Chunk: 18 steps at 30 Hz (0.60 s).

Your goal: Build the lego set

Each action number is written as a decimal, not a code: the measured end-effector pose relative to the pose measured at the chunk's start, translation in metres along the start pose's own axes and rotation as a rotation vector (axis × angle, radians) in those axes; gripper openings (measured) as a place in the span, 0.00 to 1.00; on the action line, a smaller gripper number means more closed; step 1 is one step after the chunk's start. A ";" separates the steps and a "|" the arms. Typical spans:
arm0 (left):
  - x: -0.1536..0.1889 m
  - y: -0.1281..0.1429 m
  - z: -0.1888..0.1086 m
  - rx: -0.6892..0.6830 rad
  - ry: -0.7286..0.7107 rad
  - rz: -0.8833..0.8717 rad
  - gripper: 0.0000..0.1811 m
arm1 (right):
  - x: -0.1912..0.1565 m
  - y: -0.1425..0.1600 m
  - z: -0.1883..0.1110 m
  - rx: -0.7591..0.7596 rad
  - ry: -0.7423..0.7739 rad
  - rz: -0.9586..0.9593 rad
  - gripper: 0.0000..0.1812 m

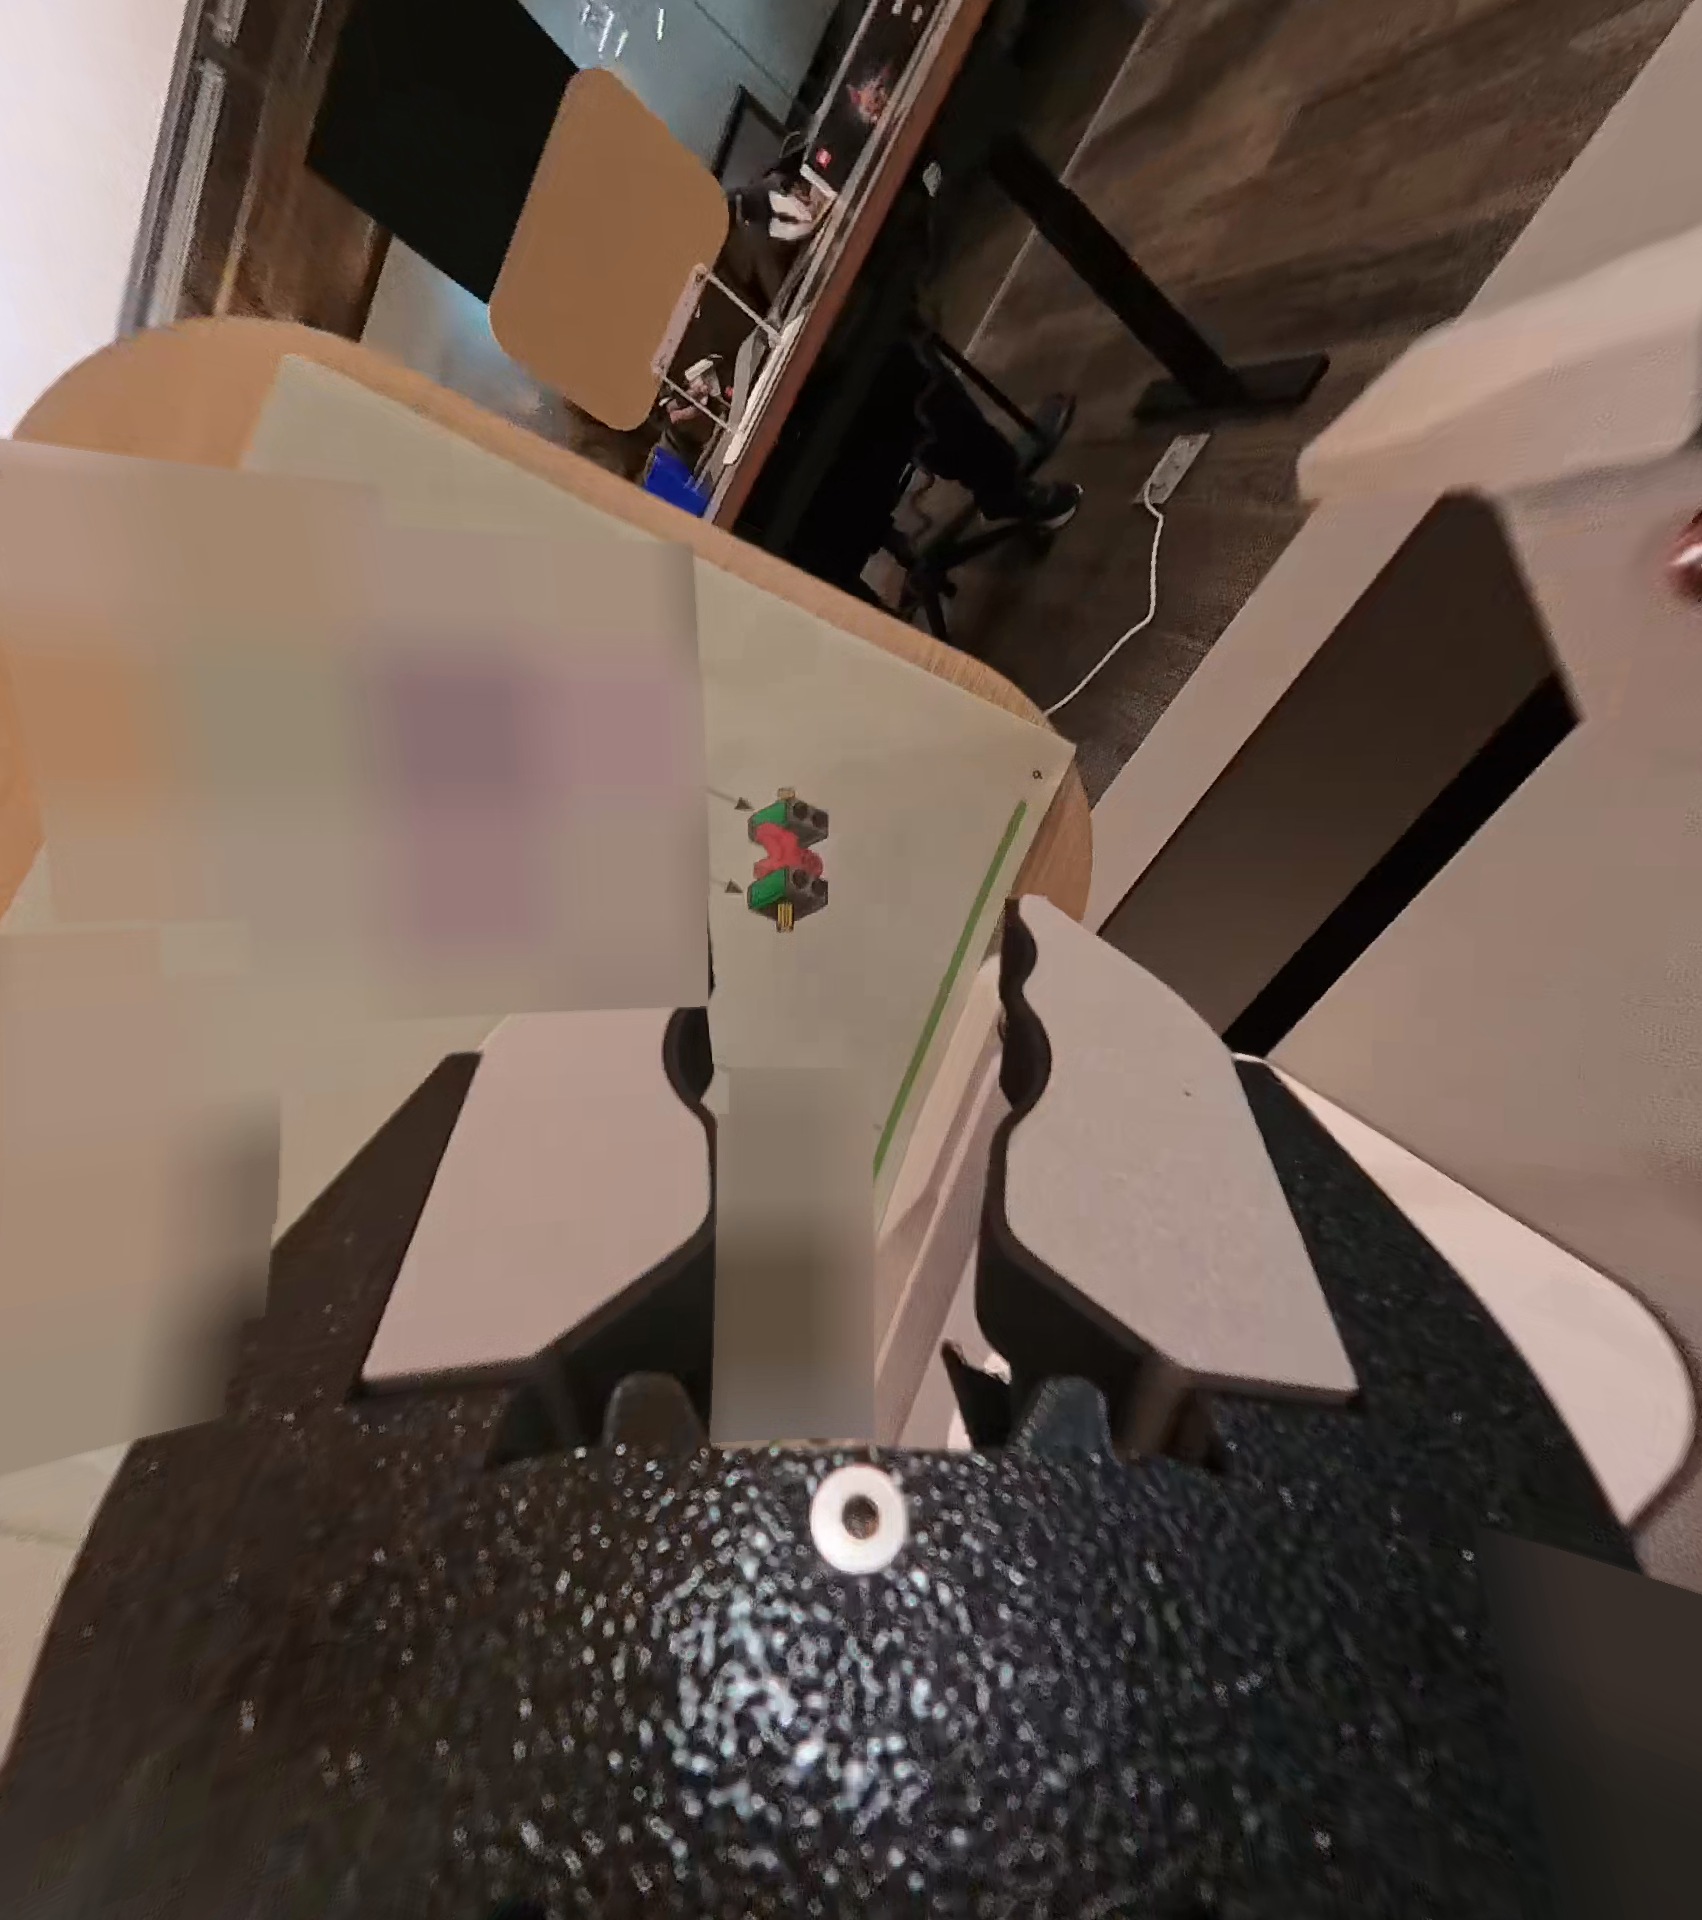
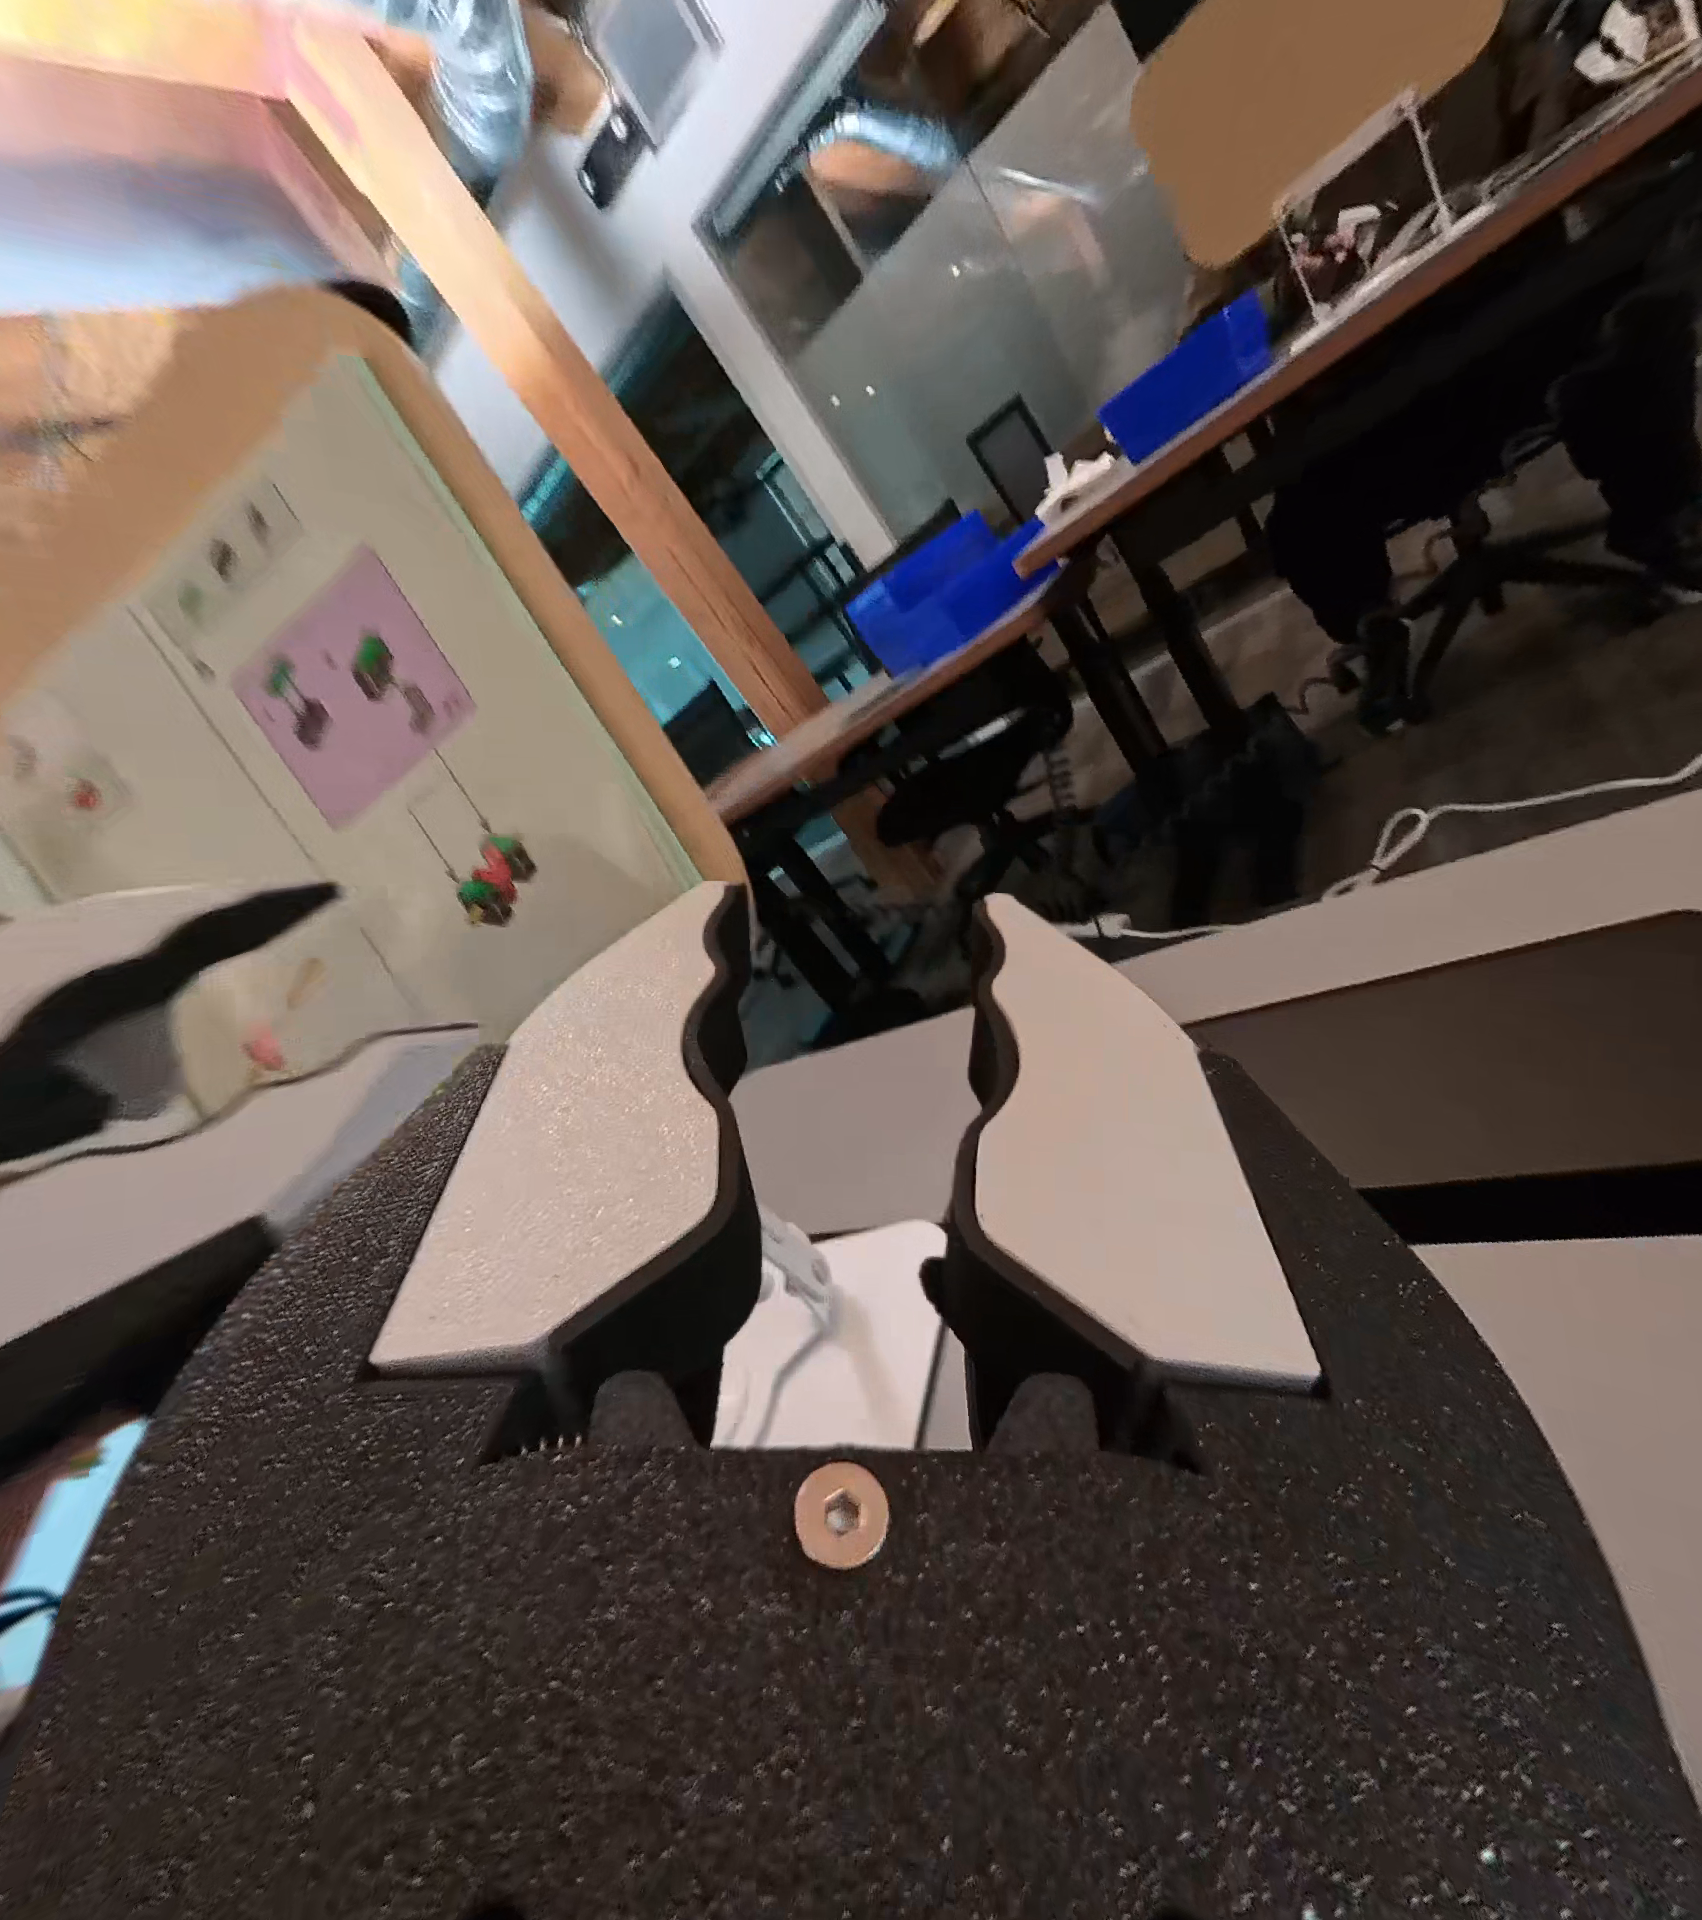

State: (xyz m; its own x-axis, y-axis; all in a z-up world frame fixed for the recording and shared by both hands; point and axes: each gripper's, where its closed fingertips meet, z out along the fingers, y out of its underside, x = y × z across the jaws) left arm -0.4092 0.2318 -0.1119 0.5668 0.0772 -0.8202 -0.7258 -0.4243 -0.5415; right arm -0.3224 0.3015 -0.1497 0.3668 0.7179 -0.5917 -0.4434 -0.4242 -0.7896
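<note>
We held our left gripper point(image 1: 857, 1029), black-bodied with pale grey finger plates, spread apart and gripping nothing, its tips raised over the cream instruction sheet point(image 1: 826, 727). On that paper sat a printed picture of a red, green and black brick assembly point(image 1: 788, 860), just beyond the fingertips; much of the page was blurred over. Our right gripper point(image 2: 862, 997) was likewise released and empty, pointing past the grey tabletop point(image 2: 1449, 997) toward the room. We saw no actual lego bricks in either view. Farther off stood long wooden tables point(image 2: 1346, 384) carrying bright blue plastic bins point(image 2: 1185, 390), and a white cable point(image 2: 1553, 800) trailed across the floor.
</note>
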 end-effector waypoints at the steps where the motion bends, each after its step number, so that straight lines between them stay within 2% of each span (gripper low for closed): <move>1: 0.001 -0.001 0.005 -0.004 0.003 0.024 0.30 | -0.002 -0.004 -0.002 0.012 -0.018 0.007 0.22; 6: 0.011 -0.012 0.021 0.010 0.021 0.117 0.35 | -0.001 -0.018 -0.006 0.051 -0.039 -0.033 0.22; 9: 0.016 -0.007 0.030 0.016 0.077 0.148 0.40 | -0.003 -0.019 -0.006 0.051 -0.047 -0.060 0.22; 12: 0.016 -0.002 0.033 0.022 0.106 0.168 0.37 | -0.005 -0.018 -0.007 0.062 -0.061 -0.057 0.22; 18: 0.013 0.002 0.037 -0.002 0.055 0.269 0.36 | -0.005 -0.016 -0.006 0.060 -0.106 0.024 0.21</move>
State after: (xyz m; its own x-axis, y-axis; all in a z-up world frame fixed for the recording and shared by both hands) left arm -0.4175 0.2658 -0.1305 0.3742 -0.0880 -0.9232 -0.8523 -0.4249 -0.3049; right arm -0.3116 0.3015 -0.1350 0.2684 0.7633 -0.5877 -0.5005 -0.4108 -0.7621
